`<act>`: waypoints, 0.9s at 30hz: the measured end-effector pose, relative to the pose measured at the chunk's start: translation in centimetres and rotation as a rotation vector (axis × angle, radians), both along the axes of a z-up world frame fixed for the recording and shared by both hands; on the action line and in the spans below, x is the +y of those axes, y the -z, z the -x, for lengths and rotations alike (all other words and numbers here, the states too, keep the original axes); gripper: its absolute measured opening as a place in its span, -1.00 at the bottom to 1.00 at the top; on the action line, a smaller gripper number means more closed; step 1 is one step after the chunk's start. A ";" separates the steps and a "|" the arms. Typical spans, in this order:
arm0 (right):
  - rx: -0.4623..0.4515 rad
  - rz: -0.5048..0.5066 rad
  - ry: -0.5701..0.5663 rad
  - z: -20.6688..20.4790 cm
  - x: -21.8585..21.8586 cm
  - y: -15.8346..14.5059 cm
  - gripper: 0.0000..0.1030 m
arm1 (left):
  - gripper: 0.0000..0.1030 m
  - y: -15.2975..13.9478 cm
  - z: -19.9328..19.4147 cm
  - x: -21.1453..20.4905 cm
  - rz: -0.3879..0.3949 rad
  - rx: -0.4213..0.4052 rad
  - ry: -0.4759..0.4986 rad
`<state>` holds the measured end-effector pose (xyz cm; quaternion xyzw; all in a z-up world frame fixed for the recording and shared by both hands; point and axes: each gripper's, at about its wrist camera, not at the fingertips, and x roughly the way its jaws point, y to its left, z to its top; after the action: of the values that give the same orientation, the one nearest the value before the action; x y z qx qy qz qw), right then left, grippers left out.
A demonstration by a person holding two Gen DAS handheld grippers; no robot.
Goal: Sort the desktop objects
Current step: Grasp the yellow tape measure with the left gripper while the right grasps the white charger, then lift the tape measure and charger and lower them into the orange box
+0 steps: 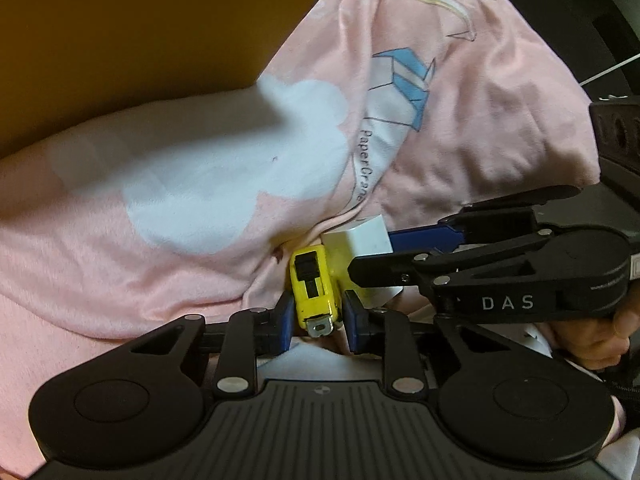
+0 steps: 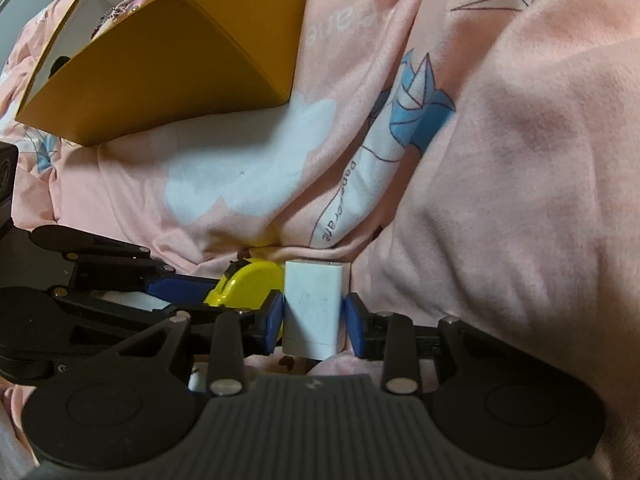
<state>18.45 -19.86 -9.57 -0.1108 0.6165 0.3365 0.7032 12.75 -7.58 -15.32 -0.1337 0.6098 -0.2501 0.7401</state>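
Right wrist view alone showed orange box (image 2: 160, 76) open top; left tool (image 1: 316, 312) clamped yellow tape measure (image 1: 314, 288), right tool (image 2: 314, 312) clamped white charger (image 2: 314, 308) beside it, on pink bedsheet (image 1: 120, 240)

A rumpled pink bedsheet (image 2: 500, 160) printed with blue paper cranes and white clouds lies underneath everything.

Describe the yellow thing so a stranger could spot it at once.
Start at the pink sheet, below the orange box. In its fold two small things lie side by side. The tape measure, between the left gripper pads, is yellow with a black slider; the charger beside it is plain white.
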 end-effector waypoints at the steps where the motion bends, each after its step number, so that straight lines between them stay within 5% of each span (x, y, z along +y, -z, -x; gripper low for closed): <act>1: -0.004 0.005 0.000 0.0 0.1 0.1 -0.31 | -0.47 0.0 0.0 0.1 -0.005 0.001 -0.001; 13: -0.034 -0.071 0.014 0.9 -0.2 -1.8 -0.33 | -0.57 -3.2 1.3 2.1 -0.035 -0.121 -0.036; 27: -0.160 -0.316 0.052 0.6 0.4 -12.4 -0.32 | -0.57 -12.5 1.9 6.5 0.085 -0.309 -0.245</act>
<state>17.86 -19.43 2.80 -0.0092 0.5006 0.4011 0.7671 10.86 -1.06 -2.86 -0.1981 0.4569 -0.2014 0.8434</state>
